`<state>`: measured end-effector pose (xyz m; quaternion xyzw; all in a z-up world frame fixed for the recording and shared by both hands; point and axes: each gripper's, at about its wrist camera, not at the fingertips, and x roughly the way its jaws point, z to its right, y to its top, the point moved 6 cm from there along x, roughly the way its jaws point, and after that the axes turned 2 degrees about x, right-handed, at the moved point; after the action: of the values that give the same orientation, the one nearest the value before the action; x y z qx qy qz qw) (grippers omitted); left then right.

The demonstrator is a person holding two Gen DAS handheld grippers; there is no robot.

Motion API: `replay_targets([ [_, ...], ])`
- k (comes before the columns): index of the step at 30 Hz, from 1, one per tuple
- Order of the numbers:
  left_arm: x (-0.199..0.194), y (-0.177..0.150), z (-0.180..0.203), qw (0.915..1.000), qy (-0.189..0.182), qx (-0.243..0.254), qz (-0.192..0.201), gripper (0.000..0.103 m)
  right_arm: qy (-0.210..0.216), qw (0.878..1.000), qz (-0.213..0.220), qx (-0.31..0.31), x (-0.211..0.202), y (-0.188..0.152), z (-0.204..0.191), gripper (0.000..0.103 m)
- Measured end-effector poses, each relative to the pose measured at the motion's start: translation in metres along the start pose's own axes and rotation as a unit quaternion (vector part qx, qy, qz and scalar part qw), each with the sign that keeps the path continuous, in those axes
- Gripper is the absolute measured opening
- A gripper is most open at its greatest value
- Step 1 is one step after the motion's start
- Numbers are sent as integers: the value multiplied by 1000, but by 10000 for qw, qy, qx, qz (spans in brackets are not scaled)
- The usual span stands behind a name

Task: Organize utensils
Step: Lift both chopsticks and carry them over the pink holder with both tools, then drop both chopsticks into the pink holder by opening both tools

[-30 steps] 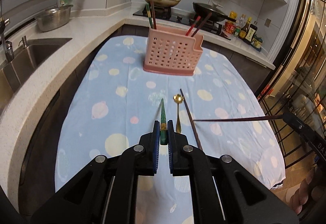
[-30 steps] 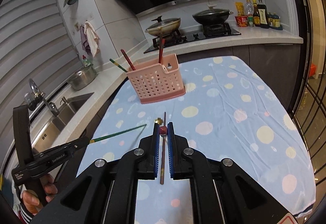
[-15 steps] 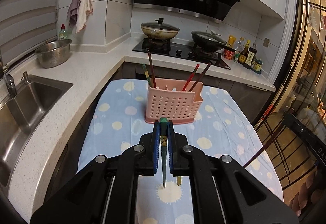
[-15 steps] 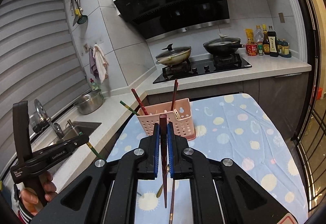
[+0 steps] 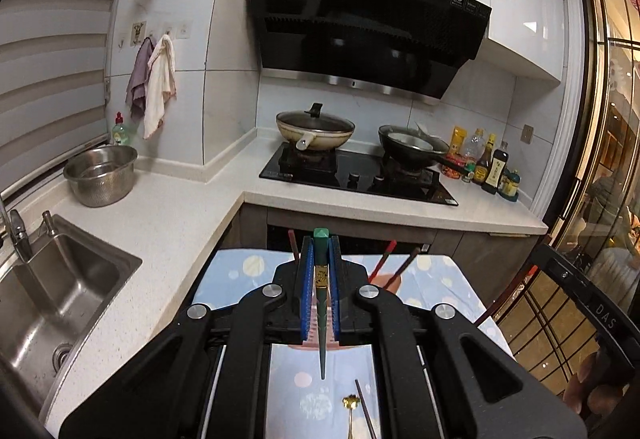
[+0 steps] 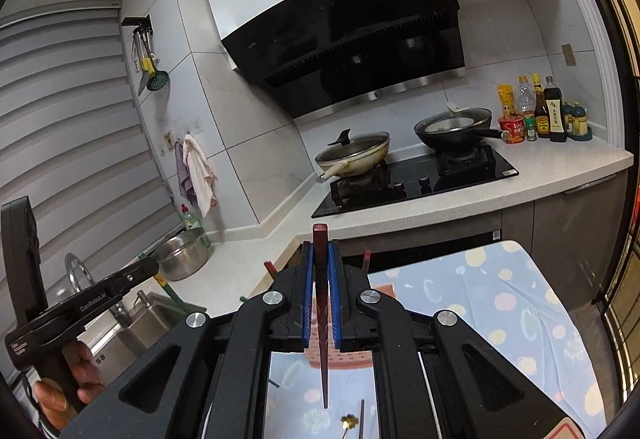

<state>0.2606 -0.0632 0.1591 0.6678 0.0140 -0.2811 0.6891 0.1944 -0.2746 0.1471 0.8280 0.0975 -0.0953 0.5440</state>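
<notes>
Chopsticks in both hands — my left gripper (image 5: 320, 279) is clamped on a green chopstick (image 5: 321, 303), my right gripper (image 6: 321, 279) on a dark red chopstick (image 6: 322, 319), each hanging tip-down above the spotted tablecloth (image 6: 512, 303). Below, the pink utensil holder (image 6: 344, 359) sits mostly hidden behind the jaws; a gold spoon (image 5: 351, 405) and another dark chopstick (image 5: 366, 415) lie on the cloth.

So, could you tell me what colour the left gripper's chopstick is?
Green chopstick, clearest in left wrist view.
</notes>
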Motion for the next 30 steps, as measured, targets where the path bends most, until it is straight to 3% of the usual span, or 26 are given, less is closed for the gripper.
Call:
replay_targets([
  [5, 22, 38, 3, 9997, -6, 39, 250, 7, -34, 9999, 146, 34, 40, 32, -3, 7],
  [11, 54, 61, 8, 9994, 20, 105, 332, 7, -98, 9998, 154, 11, 86, 48, -5, 7],
  [21, 113, 35, 4, 9997, 107, 174, -131, 7, -268, 9982, -515, -123, 158, 11, 6, 7],
  [30, 137, 11, 0, 9989, 127, 140, -427, 7, -442, 9949, -878, -236, 183, -20, 12, 7],
])
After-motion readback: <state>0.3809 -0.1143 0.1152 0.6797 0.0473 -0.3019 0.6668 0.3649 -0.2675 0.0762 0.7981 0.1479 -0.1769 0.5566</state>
